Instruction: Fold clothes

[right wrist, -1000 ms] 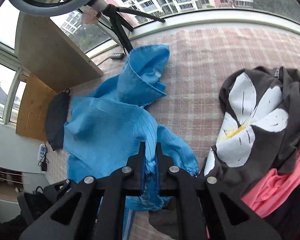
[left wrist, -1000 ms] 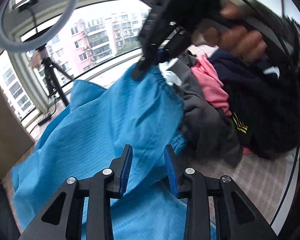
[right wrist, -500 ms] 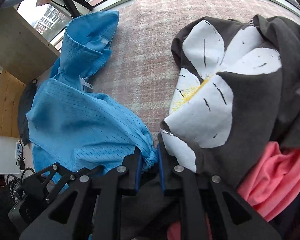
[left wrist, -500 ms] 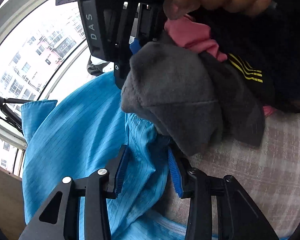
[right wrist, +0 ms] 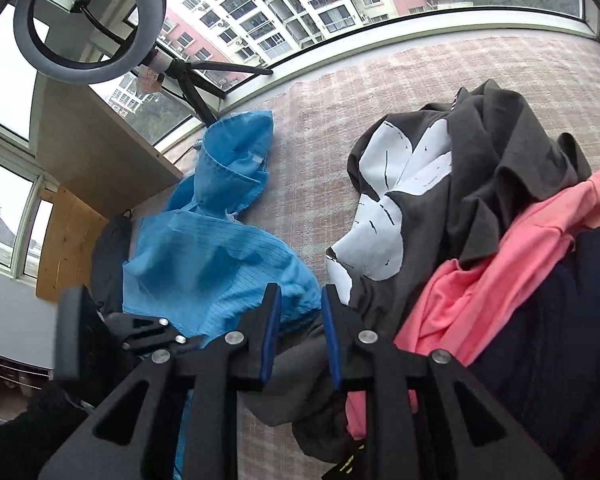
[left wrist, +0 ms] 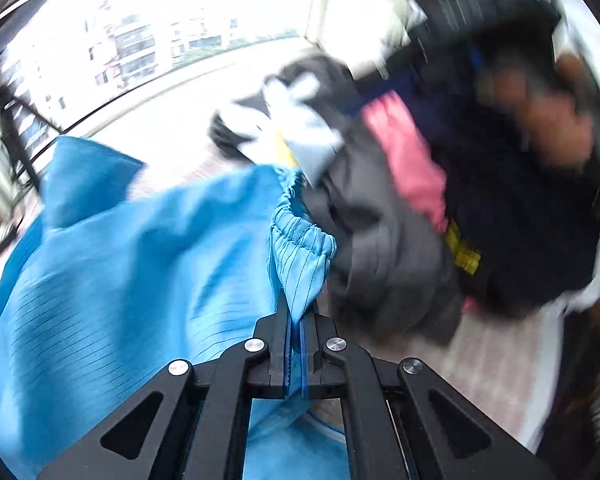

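Left hand-held gripper (left wrist: 296,320): jaws pinched together on a gathered, elasticated edge of the thin blue pinstriped garment (left wrist: 140,248), which rises straight out of the blue pads.
Blue garment, left wrist view: spreads ahead and to the left of this hand-held gripper, filling most of that side; the view is motion-blurred.
Right of the left hand-held gripper: a heap of clothes, the dark grey top with a white flower print (left wrist: 372,240) touching the blue cuff, then the coral-pink garment (left wrist: 408,160), then a navy garment with yellow stripes (left wrist: 512,216). Beyond the heap a blurred hand (left wrist: 548,120) holds dark hardware.
Surface: a pinkish checked woven cover (right wrist: 380,92) carries everything; whether a tabletop lies under it cannot be told.
Right hand-held gripper (right wrist: 298,312): jaws parted, nothing between the blue pads.
Left of the right hand-held gripper: the left one's black body (right wrist: 156,328) lies low and near, against the blue garment (right wrist: 208,256), whose hood-like end points away toward the window.
Far left, beyond the cloth: a ring light on a black tripod (right wrist: 88,28) and a wooden board (right wrist: 100,152).
Directly ahead of the right hand-held gripper: a bare strip of checked cover between the blue garment and the heap.
Right of it: the grey flower-print top (right wrist: 440,184), crumpled, its lower folds running under the right finger; coral-pink fabric (right wrist: 500,260) just beside; navy cloth (right wrist: 560,320) at the far right.
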